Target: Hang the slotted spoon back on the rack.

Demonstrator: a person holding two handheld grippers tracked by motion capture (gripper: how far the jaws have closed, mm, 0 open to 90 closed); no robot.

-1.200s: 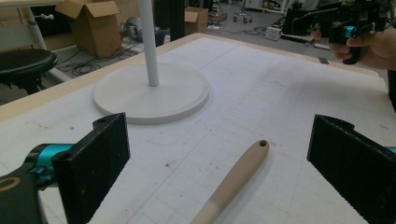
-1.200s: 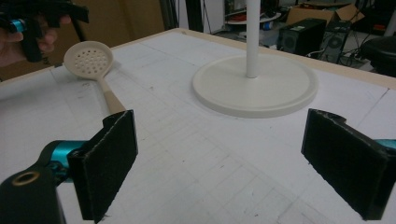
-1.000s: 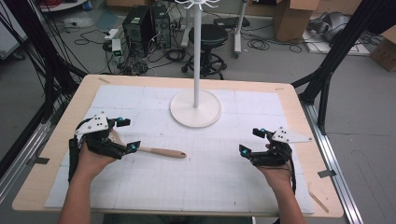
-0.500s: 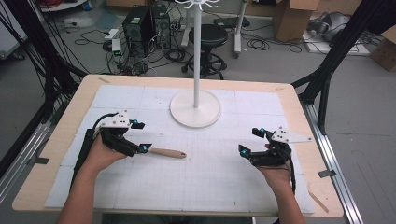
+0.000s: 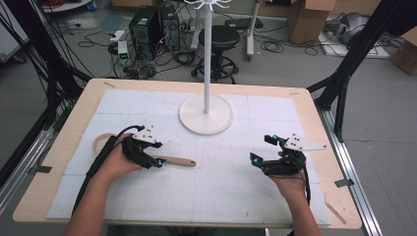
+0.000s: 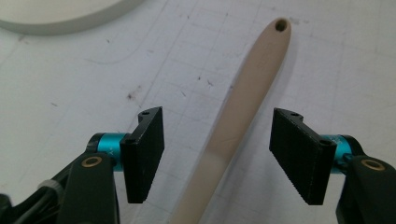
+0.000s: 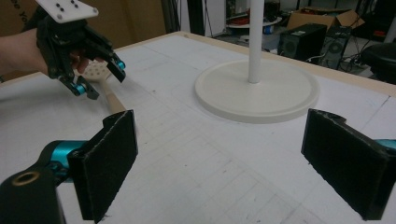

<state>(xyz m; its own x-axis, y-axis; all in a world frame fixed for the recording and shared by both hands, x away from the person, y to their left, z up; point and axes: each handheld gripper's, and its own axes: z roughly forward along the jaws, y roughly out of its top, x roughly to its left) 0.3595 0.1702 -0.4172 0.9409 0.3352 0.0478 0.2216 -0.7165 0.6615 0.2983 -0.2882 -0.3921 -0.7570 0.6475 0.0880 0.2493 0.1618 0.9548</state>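
The wooden spoon [image 5: 169,160] is lying flat on the white grid mat [image 5: 221,196], a little left of the middle of the table [image 5: 314,105], and its handle is pointing toward the right side. In the left gripper view the handle [image 6: 243,107] is showing one small hole near its end, and in the right gripper view the round perforated head [image 7: 96,71] is visible. I am seeing only one spoon. No brand or label can be read on it; a few small letters on the turquoise part of the left gripper are too small to read.

The left gripper [image 5: 150,158] is standing over the handle, and its jaws have just been closing. The handle is lying between the two black pads [image 6: 145,151], but a gap is still remaining on each side, so they are not pressing on it.

The right gripper [image 5: 261,150] is resting well apart on the right side of the mat, with its jaws wide open and nothing between them.

One white stand [image 5: 206,112], with a round base and a thin pole, is standing behind the spoon.
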